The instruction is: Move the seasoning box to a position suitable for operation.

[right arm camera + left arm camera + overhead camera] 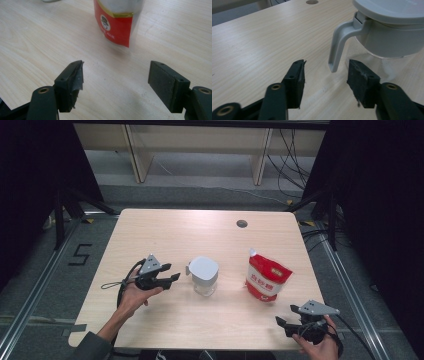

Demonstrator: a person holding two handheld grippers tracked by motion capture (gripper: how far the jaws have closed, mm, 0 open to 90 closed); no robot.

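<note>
Pointing my left gripper (pixel 172 279) at a grey-lidded clear jug (pixel 204 275) near the middle of the bench (pixel 165 232), I see its jaws apart with the jug's handle (pixel 339 42) just ahead of the gap, not touched. My right gripper (pixel 283 322) rests at the bench's near right corner, jaws wide and gripping nothing. It faces a red-and-white pouch (pixel 266 276) standing right of the jug.

In the left gripper view, the grey-lidded clear plastic jug (pixel 387 32) is cut off by the top and right edges. In the right gripper view, the red and white printed pouch (pixel 116 21) loses its upper part at the top edge, and its small lettering is too blurred to read.
</note>
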